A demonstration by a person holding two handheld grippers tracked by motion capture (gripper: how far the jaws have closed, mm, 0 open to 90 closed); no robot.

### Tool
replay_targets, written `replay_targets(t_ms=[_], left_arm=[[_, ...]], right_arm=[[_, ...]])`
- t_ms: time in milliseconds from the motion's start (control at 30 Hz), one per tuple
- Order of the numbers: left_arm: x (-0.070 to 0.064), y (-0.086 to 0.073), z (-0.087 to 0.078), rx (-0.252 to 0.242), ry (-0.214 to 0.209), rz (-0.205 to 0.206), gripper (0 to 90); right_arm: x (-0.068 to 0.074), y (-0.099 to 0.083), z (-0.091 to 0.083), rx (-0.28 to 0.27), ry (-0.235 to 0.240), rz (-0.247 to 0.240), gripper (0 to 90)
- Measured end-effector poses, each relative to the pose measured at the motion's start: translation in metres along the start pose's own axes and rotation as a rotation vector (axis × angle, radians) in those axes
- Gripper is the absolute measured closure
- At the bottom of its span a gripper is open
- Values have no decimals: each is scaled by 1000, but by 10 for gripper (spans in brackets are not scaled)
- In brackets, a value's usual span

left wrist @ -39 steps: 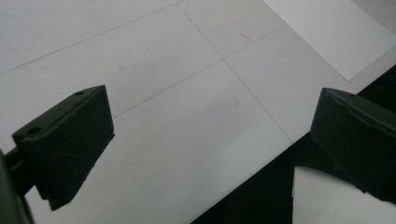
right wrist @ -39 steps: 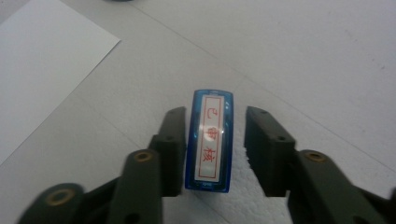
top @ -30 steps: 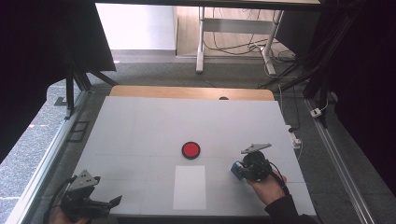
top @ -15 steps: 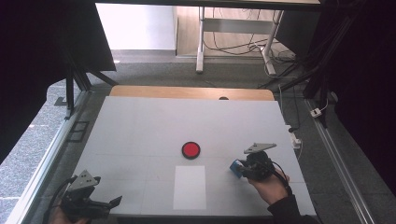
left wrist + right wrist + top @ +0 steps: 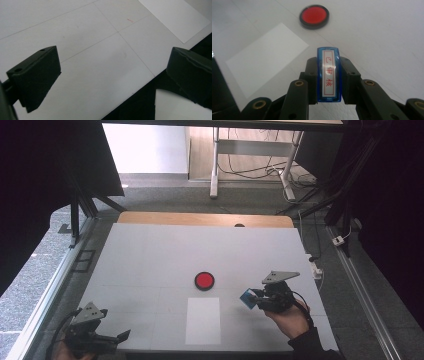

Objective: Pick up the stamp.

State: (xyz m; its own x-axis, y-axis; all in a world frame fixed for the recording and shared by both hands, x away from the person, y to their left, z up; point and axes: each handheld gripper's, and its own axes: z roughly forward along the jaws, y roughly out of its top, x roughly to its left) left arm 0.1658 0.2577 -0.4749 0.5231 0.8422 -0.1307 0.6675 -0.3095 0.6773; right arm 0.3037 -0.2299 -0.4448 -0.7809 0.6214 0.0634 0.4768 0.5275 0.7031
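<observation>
Two grippers: right gripper (image 5: 256,299) clamps the blue stamp (image 5: 329,75) right of the red ink pad (image 5: 204,280), left gripper (image 5: 112,75) idle and wide open near-left; next move, inking, then the paper (image 5: 203,320).

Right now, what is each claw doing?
Left claw: open, holding nothing.
Right claw: shut on the blue stamp.

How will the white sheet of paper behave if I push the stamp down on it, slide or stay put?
The sheet of paper lies flat and loose on the smooth table, so it probably slides under a sideways push. It looks thin, likely floppy if lifted. The blue stamp, clamped in the right gripper, looks rigid; a straight downward press should hold the sheet.
</observation>
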Motion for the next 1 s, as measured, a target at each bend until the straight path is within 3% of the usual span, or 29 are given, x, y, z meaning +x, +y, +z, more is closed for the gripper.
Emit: replay_targets(t_ms=[333,700,1000], left_arm=[[0,0,0,3,-5,5,0],[1,0,0,5,-20,-4,0],[2,0,0,9,-38,-5,0]], right_arm=[[6,12,0,-49,57,-31,712],[14,26,7,-66,121,-84,712],[26,37,14,-80,182,-154,712]])
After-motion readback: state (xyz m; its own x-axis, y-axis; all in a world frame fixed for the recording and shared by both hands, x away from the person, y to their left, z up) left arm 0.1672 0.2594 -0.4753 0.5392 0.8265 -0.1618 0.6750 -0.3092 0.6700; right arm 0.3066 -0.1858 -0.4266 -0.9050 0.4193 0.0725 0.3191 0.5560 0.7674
